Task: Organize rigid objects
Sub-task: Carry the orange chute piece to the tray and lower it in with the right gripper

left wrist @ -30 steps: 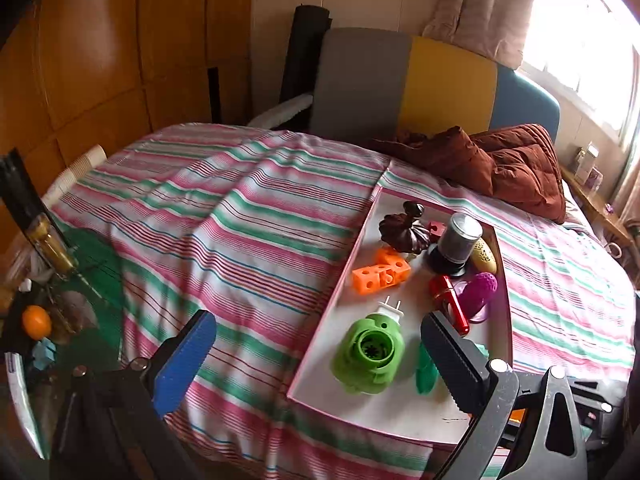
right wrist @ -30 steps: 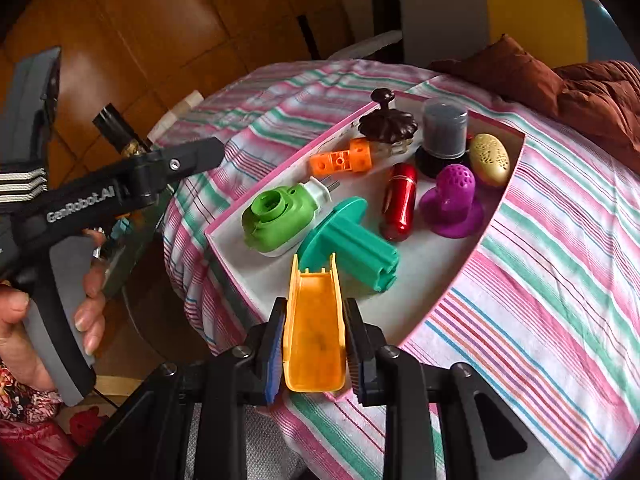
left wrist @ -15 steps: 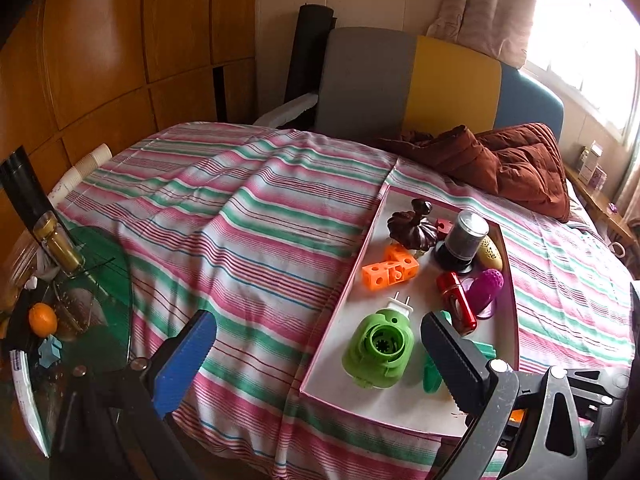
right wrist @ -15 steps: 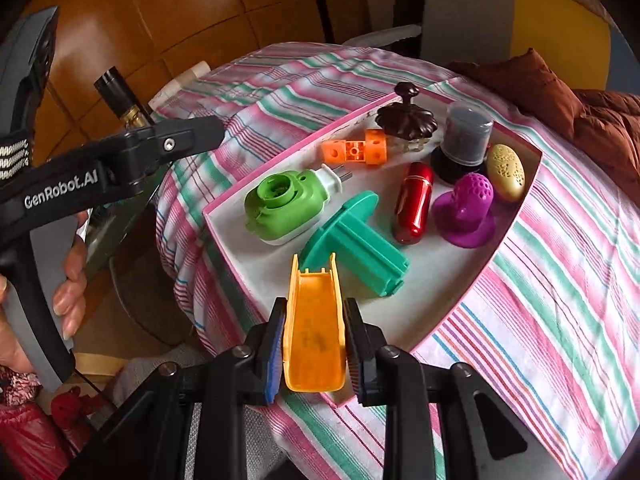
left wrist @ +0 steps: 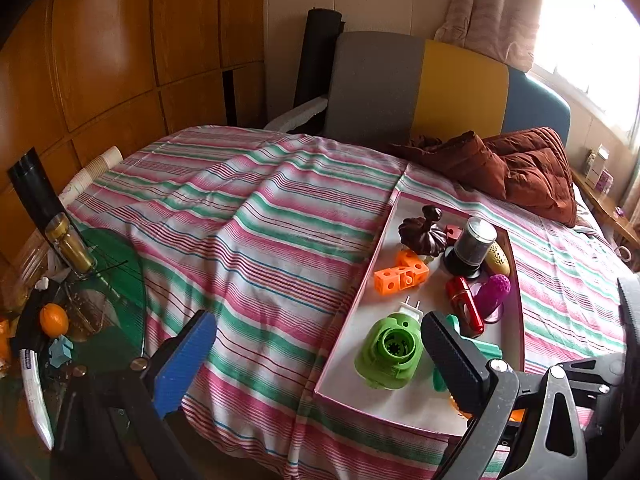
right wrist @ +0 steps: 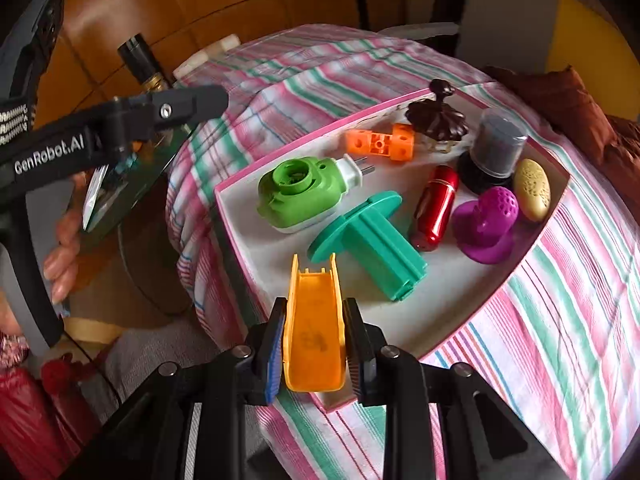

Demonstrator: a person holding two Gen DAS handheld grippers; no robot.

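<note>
The right tool (right wrist: 314, 354), clamped on the orange plastic channel (right wrist: 315, 328) pointing toward 12 o'clock, hovers at the white tray's (right wrist: 460, 304) near edge; left tool (left wrist: 316, 354) gapes empty.

Two wrist cameras, both looking at one tray on a striped bed from its near end.

The left wrist view sits above the bed's foot edge and faces along the striped bedspread (left wrist: 256, 216) toward the headboard (left wrist: 420, 84) and window, with the tray (left wrist: 404, 404) low and to the right. The right wrist view hangs closer, just over the tray (right wrist: 240, 216) at its near corner, looking down and across it toward the wood-panelled wall. Both views share the tray's contents, such as the green plug-in device (left wrist: 388, 354) (right wrist: 300, 196), and the right wrist view also catches the left gripper (right wrist: 120, 128) from the side.
</note>
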